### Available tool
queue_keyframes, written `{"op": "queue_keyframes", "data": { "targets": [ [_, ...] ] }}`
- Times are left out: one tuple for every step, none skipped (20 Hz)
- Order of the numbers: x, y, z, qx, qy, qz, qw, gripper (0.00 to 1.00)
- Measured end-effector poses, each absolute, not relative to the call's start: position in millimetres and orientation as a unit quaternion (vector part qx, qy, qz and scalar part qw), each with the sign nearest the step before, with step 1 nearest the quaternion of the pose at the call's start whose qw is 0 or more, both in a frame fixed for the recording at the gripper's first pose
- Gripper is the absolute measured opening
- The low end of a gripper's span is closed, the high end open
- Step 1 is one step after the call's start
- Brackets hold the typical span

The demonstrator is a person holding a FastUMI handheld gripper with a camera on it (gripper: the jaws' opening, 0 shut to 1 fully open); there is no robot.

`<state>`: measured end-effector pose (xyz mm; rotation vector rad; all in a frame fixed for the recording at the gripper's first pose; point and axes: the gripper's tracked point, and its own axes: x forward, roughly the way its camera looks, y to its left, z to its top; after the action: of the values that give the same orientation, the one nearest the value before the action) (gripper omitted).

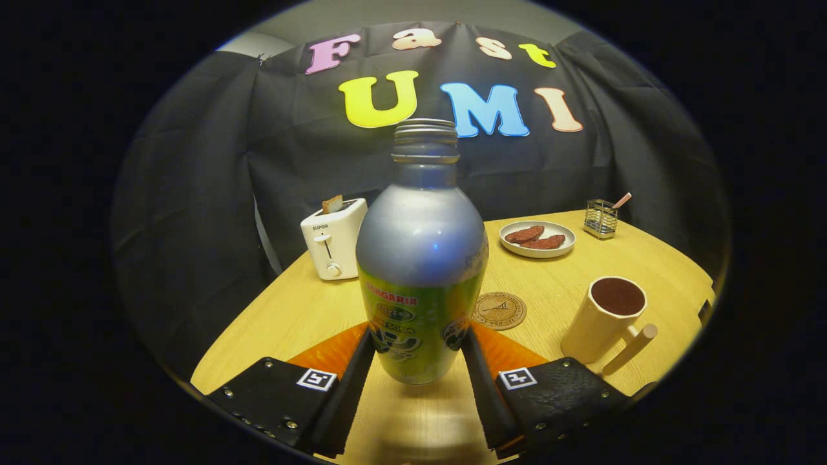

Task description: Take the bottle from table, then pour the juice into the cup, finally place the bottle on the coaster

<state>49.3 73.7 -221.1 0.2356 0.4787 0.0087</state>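
Observation:
A metal bottle point(421, 258) with a grey top, green label and open threaded neck stands upright between my fingers, lifted a little above the wooden table point(303, 310). My gripper point(418, 352) is shut on its lower body, both black fingers point(356, 374) pressing its sides. A round cork coaster point(499, 310) lies just beyond the bottle to the right. A cream cup point(604, 320) with a wooden handle stands further right, dark inside.
A white toaster point(333, 239) with a slice in it stands at the table's back left. A white plate point(537, 239) with two reddish pieces and a small wire holder point(601, 218) with a stick sit at the back right. An orange mat point(329, 352) lies under the fingers.

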Motion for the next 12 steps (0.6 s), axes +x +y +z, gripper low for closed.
{"op": "queue_keyframes", "data": {
  "targets": [
    [48.3, 72.6, -220.0, 0.132, 0.237, 0.008, 0.963, 0.77],
    [48.2, 72.2, -218.3, 0.149, 0.237, 0.01, 0.96, 0.77],
    [48.0, 71.0, -216.8, 0.164, 0.238, 0.012, 0.957, 0.77],
    [47.9, 70.1, -214.9, 0.178, 0.238, 0.014, 0.955, 0.77],
    [47.8, 69.7, -214.1, 0.19, 0.238, 0.015, 0.952, 0.77],
    [47.7, 69.2, -212.9, 0.204, 0.24, 0.019, 0.949, 0.77],
    [47.3, 69.0, -211.7, 0.217, 0.239, 0.02, 0.946, 0.77],
    [47.9, 68.6, -210.4, 0.234, 0.239, 0.023, 0.942, 0.77],
    [48.0, 68.5, -209.6, 0.251, 0.238, 0.024, 0.938, 0.77],
    [48.5, 66.9, -208.4, 0.268, 0.237, 0.025, 0.934, 0.77],
    [47.6, 66.3, -207.8, 0.285, 0.236, 0.027, 0.929, 0.77],
    [47.5, 66.2, -207.4, 0.303, 0.235, 0.029, 0.923, 0.77]
  ]
}}
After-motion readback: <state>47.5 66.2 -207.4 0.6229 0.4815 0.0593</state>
